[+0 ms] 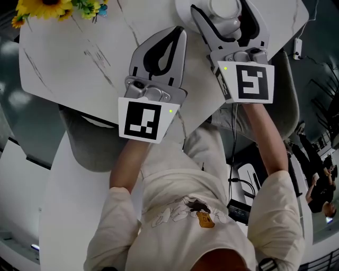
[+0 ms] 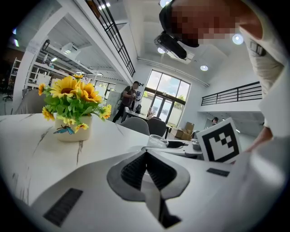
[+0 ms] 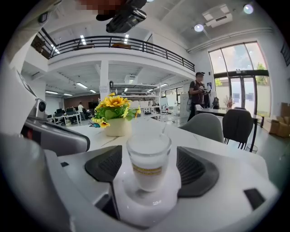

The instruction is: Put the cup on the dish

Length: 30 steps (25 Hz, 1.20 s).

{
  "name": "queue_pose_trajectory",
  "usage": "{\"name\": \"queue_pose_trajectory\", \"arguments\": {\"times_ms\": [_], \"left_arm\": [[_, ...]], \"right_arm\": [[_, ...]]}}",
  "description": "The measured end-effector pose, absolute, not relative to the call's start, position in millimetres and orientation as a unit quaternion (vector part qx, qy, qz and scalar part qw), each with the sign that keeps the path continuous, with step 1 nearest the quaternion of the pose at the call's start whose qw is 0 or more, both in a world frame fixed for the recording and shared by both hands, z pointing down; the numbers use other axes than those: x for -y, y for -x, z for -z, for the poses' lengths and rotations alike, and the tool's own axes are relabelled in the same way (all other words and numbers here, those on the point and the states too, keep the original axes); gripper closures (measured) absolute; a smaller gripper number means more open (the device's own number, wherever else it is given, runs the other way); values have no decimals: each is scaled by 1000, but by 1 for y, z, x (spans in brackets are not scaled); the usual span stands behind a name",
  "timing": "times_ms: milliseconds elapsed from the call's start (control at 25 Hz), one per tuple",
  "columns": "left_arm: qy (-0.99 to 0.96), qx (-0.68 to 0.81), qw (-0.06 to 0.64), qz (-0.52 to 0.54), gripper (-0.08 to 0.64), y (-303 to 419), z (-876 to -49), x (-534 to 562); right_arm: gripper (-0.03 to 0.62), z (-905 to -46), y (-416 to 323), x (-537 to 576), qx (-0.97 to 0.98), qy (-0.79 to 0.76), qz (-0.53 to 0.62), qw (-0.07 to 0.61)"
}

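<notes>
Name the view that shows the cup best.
The right gripper view: the cup stands close and whole on the dish, nothing in front. The head view shows only its top from above, at the picture's upper edge. The left gripper view shows it small and far, lower part hidden.

In your head view, the top edge cuts off the cup (image 1: 225, 7), the dish (image 1: 184, 13) and the flowers (image 1: 45, 8). In your left gripper view, the left gripper (image 2: 146, 152) hides the cup's lower part.
</notes>
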<state>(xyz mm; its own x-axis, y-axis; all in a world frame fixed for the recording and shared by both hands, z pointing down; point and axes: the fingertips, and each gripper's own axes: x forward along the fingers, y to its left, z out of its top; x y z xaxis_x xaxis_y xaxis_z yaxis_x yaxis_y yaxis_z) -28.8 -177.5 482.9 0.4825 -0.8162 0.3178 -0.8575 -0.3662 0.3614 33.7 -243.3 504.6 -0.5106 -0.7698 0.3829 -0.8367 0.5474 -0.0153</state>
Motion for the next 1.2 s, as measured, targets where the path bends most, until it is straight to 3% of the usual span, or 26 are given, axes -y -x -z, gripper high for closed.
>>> {"name": "queue_pose_trajectory", "arguments": {"times_ms": [1120, 1160, 1200], "left_arm": [[-850, 484, 206, -36, 555, 4, -334, 91], [-852, 483, 201, -37, 556, 4, -326, 87], [-853, 481, 197, -38, 555, 4, -319, 81]], "right_arm": [[233, -374, -64, 153, 865, -457, -146, 149], [245, -365, -65, 147, 867, -453, -144, 146], [299, -357, -66, 141, 870, -450, -143, 141]]}}
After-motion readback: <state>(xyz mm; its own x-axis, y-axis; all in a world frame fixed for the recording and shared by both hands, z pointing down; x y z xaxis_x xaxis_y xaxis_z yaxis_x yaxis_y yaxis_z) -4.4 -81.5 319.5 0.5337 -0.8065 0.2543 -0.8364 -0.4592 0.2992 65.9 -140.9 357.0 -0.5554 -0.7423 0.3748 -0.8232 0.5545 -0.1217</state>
